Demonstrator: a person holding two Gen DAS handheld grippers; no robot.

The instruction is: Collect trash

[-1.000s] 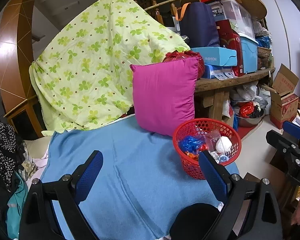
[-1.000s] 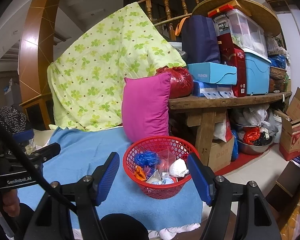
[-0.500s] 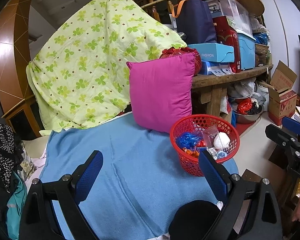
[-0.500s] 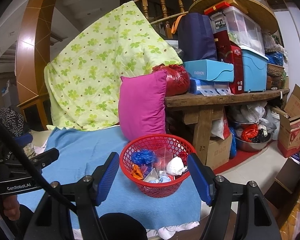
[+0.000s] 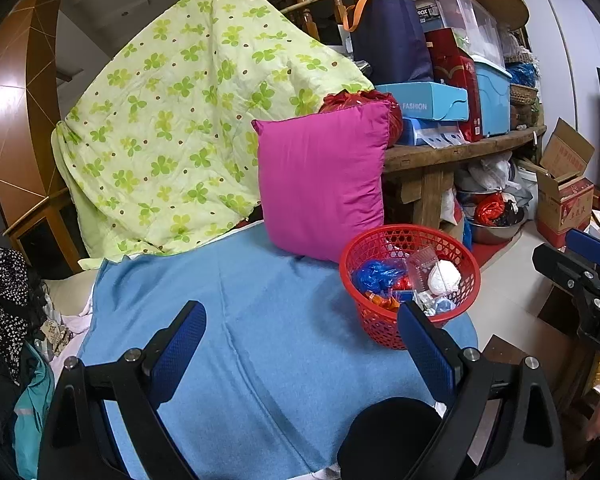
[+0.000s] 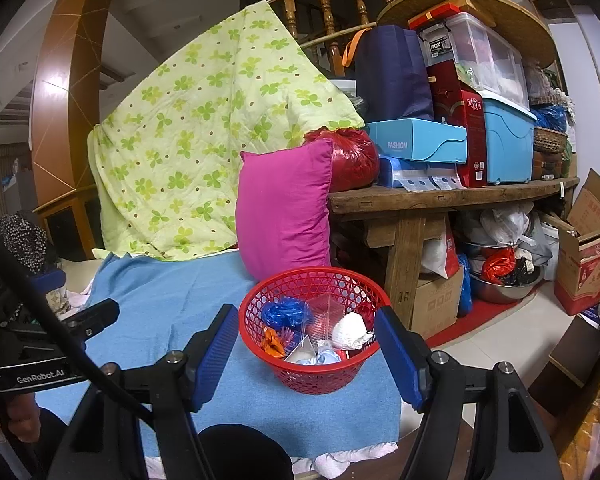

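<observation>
A red mesh basket [image 6: 316, 376] stands on the blue blanket [image 6: 164, 300] near its right edge. It holds trash: a blue plastic bag [image 6: 284, 312], a white crumpled wad [image 6: 350, 330], clear plastic and an orange scrap. My right gripper [image 6: 306, 346] is open; the basket sits just beyond and between its blue fingers, apart from both. My left gripper [image 5: 304, 336] is open over bare blanket [image 5: 240, 300], with the basket [image 5: 380, 328] ahead by its right finger. Nothing is held.
A pink pillow [image 6: 284, 212] leans behind the basket, with a green flowered quilt [image 6: 204, 136] to its left. A wooden bench [image 6: 440, 200] stacked with boxes stands to the right. Cardboard boxes [image 6: 588, 264] and a steel bowl sit on the floor. Clothes [image 5: 4, 300] are piled at the left.
</observation>
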